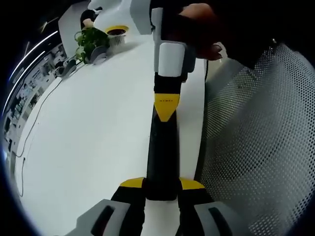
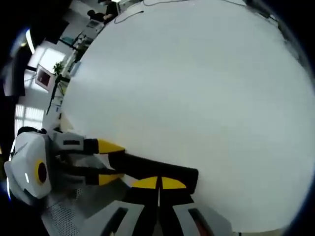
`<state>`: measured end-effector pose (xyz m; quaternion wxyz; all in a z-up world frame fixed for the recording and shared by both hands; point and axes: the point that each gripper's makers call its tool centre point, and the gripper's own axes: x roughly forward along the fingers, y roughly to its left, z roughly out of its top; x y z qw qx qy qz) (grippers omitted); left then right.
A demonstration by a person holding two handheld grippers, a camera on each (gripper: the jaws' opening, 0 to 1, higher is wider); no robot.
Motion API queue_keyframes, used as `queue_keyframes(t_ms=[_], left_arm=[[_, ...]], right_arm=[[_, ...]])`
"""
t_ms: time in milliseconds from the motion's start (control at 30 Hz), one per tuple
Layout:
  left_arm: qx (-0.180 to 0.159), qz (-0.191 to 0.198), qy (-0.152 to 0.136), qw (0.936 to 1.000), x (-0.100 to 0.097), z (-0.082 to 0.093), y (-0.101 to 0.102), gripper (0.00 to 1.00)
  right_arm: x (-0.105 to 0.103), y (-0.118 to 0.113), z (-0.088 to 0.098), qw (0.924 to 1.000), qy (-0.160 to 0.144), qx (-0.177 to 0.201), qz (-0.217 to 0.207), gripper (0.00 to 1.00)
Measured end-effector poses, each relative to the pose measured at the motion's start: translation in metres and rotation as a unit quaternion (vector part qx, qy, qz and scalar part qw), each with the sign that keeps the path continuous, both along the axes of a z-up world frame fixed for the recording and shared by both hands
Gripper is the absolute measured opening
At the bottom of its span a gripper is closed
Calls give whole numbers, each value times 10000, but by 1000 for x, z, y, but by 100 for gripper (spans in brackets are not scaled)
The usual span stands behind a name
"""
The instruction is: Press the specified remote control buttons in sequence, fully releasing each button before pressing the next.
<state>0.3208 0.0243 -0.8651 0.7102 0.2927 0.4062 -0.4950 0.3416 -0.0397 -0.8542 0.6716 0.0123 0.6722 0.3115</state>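
Two grippers meet on one long, slim black remote control. In the left gripper view, the left gripper [image 1: 161, 189] rises from the bottom centre, its yellow-tipped fingers [image 1: 132, 184] clamped on the near end of the long black remote control [image 1: 162, 157], which runs straight up the middle of the frame above the white desk [image 1: 93, 132]. At its far end, upper centre, the right gripper [image 1: 165, 105] comes down from the top with its yellow fingers together over the remote's tip; a person's hand [image 1: 199, 29] holds that white-and-black tool. A white mesh chair back [image 1: 261, 142] fills the right side. Farther off, at upper left, a thin black cable [image 1: 34, 128] trails over the desk toward a green potted plant [image 1: 91, 42] and a yellow-rimmed round object [image 1: 116, 31].

In the right gripper view, the right gripper [image 2: 158, 184] at bottom centre has its yellow fingers closed together against the remote [image 2: 157, 169], which lies across the lower frame. The left gripper [image 2: 106, 162] enters from the left, fingers astride the remote's other end. Beyond spreads the white desk [image 2: 197, 83].
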Motion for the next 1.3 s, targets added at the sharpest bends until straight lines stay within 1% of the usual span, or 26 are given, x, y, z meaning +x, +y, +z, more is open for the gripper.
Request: queue_keyframes(t_ms=[133, 267, 367, 467, 533, 567, 700, 800, 900, 1067, 1100, 1200, 1233, 1267, 1300], left_arm=[[8, 9, 9, 10000, 0, 0, 0, 25], [25, -7, 12, 10000, -1, 0, 0, 25], [34, -6, 18, 10000, 0, 0, -1, 25], [41, 3, 30, 10000, 0, 0, -1, 25], [46, 12, 45, 10000, 0, 0, -1, 25], [45, 19, 55, 10000, 0, 0, -1, 25], [16, 38, 64, 10000, 0, 1, -1, 25], [7, 91, 83, 9999, 1, 1, -1, 25], [-9, 128, 47, 9999, 1, 1, -1, 25], [-12, 79, 22, 10000, 0, 1, -1, 24], [-16, 64, 16, 10000, 0, 1, -2, 24], [-32, -3, 19, 10000, -2, 2, -4, 24], [-34, -23, 23, 10000, -2, 2, -4, 24], [-33, -73, 19, 10000, -2, 2, -5, 23], [-36, -98, 17, 9999, -3, 2, -5, 23]], right_arm=[[0, 0, -1, 10000, 2, -40, 32, 0], [0, 1, -2, 9999, -62, -88, 49, 0], [0, 1, -2, 9994, -196, -208, 198, 0], [1, 0, -3, 9991, -268, -251, 200, 0], [2, 0, -4, 9975, -398, -386, 446, 0], [2, 1, -4, 9974, -409, -395, 440, 0], [4, -1, -4, 9985, -330, -329, 296, 0], [3, 0, -3, 9988, -307, -281, 275, 0], [2, -1, -2, 9994, -293, -170, 105, 0], [1, 2, -1, 9988, -340, -257, 259, 0], [2, 4, 1, 9990, -337, -174, 250, 0], [10, 15, 13, 9984, -458, 319, -30, 0], [11, 16, 15, 9982, -437, 414, -75, 0], [9, 17, 15, 9982, -339, 472, -145, 0], [9, 16, 13, 9983, -299, 470, -159, 0]])
